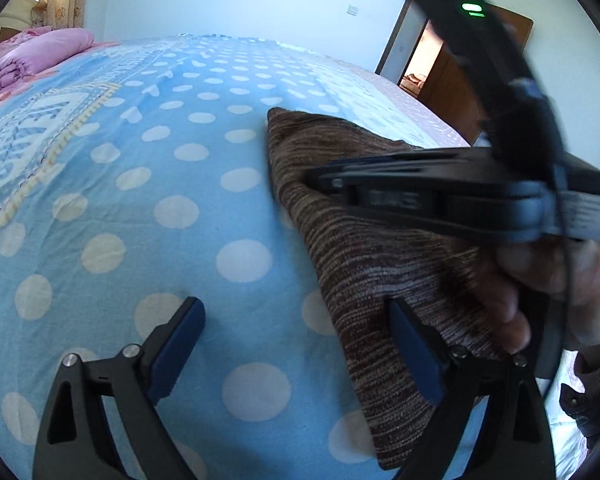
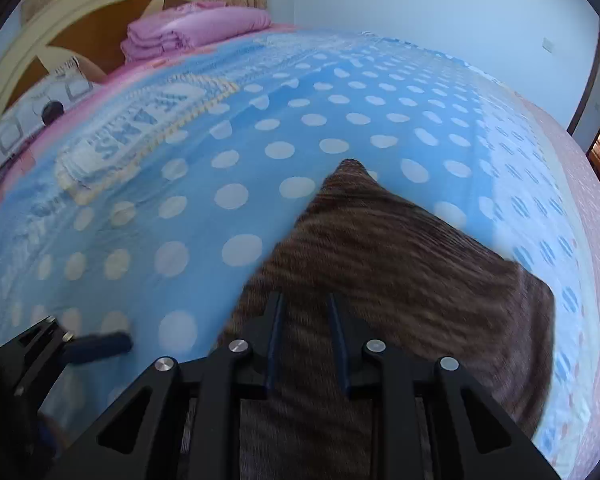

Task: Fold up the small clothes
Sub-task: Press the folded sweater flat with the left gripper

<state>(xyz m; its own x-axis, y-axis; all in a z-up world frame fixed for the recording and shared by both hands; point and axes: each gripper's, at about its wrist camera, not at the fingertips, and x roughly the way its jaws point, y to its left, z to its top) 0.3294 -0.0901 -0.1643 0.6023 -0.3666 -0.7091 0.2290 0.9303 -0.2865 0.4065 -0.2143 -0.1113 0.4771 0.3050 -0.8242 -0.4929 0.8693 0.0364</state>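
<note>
The left gripper (image 1: 296, 344) stands wide open over the bed (image 1: 140, 208), its right finger above the edge of the brown striped garment (image 1: 380, 280), gripping nothing. The right gripper (image 2: 306, 344) has its jaws narrowed with garment cloth between them; through the blur, they seem to pinch it. The garment lies spread on the dotted blue bedspread, one corner pointing toward the far edge. The left wrist view shows the right gripper's body and the hand (image 1: 548, 280) crossing above the garment. Only the right wrist view shows the headboard (image 2: 32, 48). Folded pink bedding (image 2: 192, 28) sits at the head; a doorway (image 1: 424, 60) opens beyond the bed.
</note>
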